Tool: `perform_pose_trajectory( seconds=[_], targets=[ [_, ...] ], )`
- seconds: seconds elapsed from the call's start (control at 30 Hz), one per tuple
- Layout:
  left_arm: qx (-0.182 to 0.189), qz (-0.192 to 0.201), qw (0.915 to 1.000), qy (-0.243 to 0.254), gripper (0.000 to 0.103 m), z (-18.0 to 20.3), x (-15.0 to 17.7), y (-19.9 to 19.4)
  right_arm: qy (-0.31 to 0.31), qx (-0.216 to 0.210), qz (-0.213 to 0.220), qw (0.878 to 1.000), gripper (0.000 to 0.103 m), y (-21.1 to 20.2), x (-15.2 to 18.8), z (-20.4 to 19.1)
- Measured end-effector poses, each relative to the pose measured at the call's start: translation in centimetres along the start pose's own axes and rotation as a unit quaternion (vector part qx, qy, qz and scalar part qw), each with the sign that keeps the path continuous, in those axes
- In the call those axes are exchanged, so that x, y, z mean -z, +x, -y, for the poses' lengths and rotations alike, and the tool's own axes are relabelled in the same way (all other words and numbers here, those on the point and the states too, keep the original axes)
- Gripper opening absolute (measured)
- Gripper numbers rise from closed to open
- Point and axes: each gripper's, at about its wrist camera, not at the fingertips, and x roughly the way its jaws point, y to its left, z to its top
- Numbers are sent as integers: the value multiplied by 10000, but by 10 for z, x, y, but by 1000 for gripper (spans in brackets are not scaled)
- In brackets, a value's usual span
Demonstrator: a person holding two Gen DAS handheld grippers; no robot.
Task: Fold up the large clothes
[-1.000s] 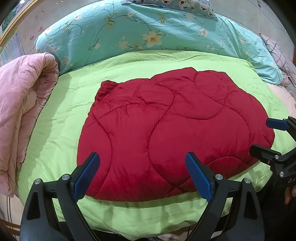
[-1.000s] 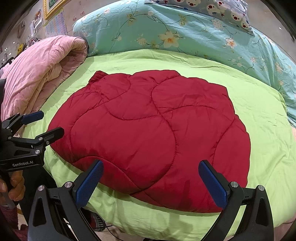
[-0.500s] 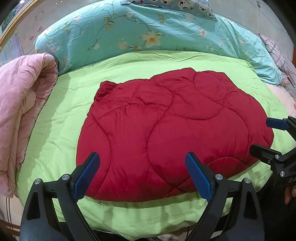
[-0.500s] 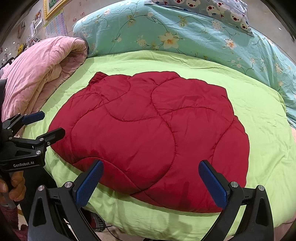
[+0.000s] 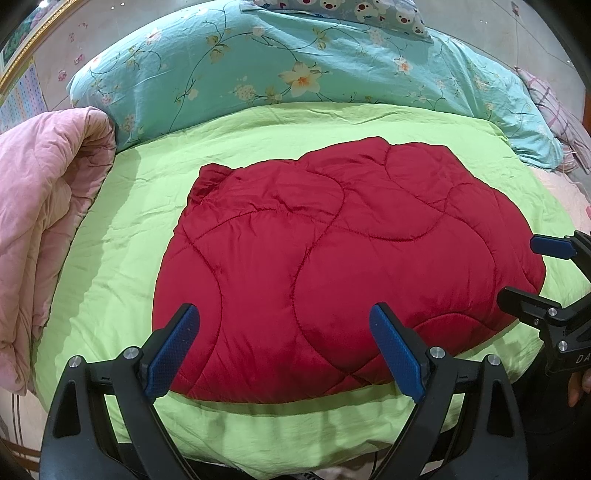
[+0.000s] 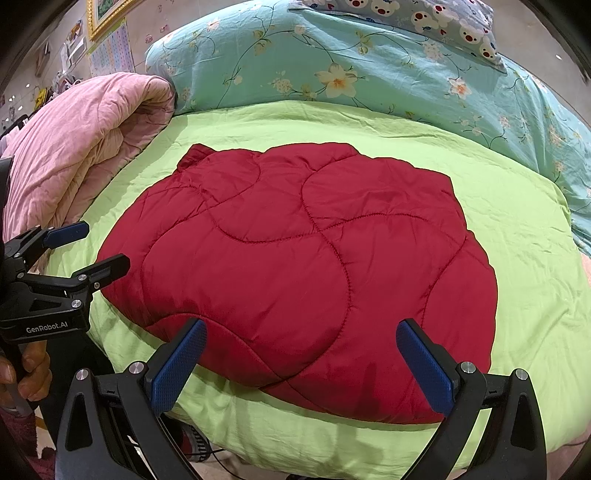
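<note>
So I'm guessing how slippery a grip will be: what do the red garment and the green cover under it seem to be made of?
The red garment looks like padded synthetic shell, perhaps nylon or polyester: a slight sheen, puffy panels between curved stitch lines. The green cover looks like matte woven cotton or a blend, with fine creases and no shine. Neither fibre can be confirmed by sight.

A lime-green sheet covers the bed across the middle of both views, wrinkled and hanging over the near edge. Behind it, along the top of the frame, lies a turquoise floral quilt, with a bear-print pillow on top of it. A folded pink quilt is heaped at the left. A plaid cloth shows at the upper right, a gold picture frame at the upper left.
</note>
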Motion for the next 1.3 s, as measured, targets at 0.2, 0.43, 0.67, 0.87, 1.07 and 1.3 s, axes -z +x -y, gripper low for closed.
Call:
perform_pose_trajectory(
  seconds=[0.2, 0.43, 0.67, 0.87, 1.07, 1.3],
  targets=[
    [8, 18, 10000, -7, 94, 0, -2, -1, 1, 5, 10, 10000, 103, -1, -1, 0],
    [-8, 37, 10000, -9, 94, -1, -3, -1, 8, 9, 28, 10000, 103, -2, -2, 0],
    [-14, 63, 10000, -20, 94, -1, -4, -3, 12, 14, 35, 10000, 103, -2, -3, 0],
    [-49, 104, 9999, -33, 94, -2, -4, -5, 16, 28, 57, 10000, 103, -4, -4, -2],
    [-60, 137, 9999, -31, 94, -1, -4, -6, 12, 37, 64, 10000, 103, -6, -4, -3],
    [-50, 169, 9998, -5, 94, 0, -4, -7, 18, 42, 81, 10000, 103, -6, -3, -3]
  ],
)
